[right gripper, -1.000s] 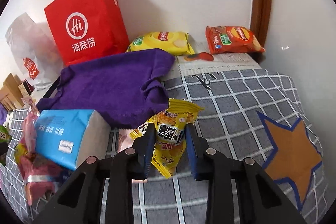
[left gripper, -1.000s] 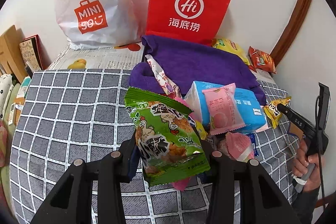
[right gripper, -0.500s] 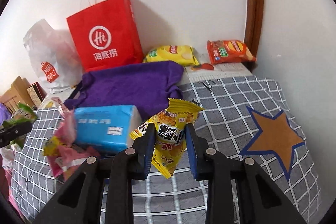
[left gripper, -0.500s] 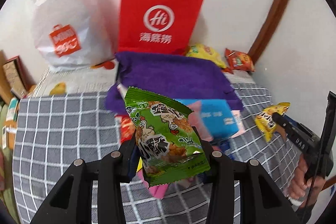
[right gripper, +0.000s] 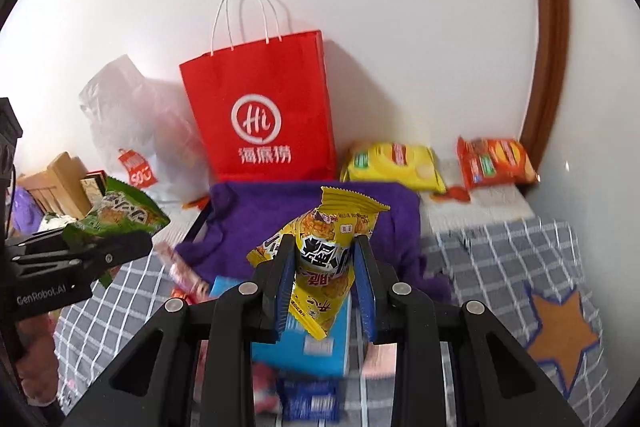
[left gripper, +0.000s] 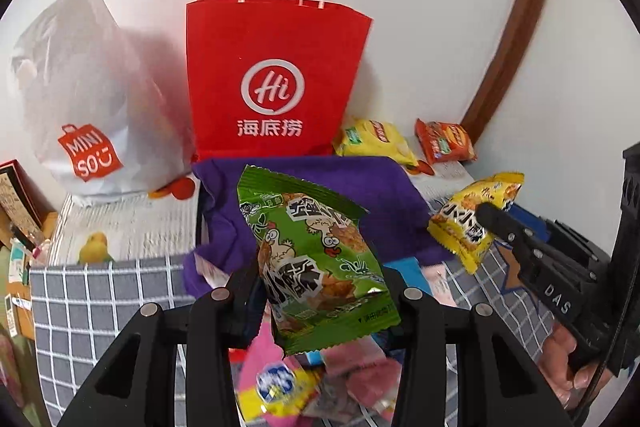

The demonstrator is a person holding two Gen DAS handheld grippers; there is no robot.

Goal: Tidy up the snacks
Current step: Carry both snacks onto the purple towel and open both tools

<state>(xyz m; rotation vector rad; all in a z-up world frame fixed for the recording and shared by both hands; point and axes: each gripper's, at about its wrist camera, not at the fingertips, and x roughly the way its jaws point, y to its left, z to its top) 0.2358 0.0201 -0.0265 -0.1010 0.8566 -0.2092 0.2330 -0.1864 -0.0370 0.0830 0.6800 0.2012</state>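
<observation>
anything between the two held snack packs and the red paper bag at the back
Nothing visible blocks the way. The green snack pack and yellow snack pack are held up above the purple cloth, which lies low in front of the red paper bag. The bag's inside is not visible.

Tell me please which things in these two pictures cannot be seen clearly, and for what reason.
- Red bag inside: both views look at its front only.
- White bag contents: opaque plastic; blurred in right view.
- Snack pile low in left view: motion blur, partly behind the green packet and left gripper.
- Blue pack label: hidden by the yellow packet and right gripper.
- Items at left edge: cut off.
</observation>
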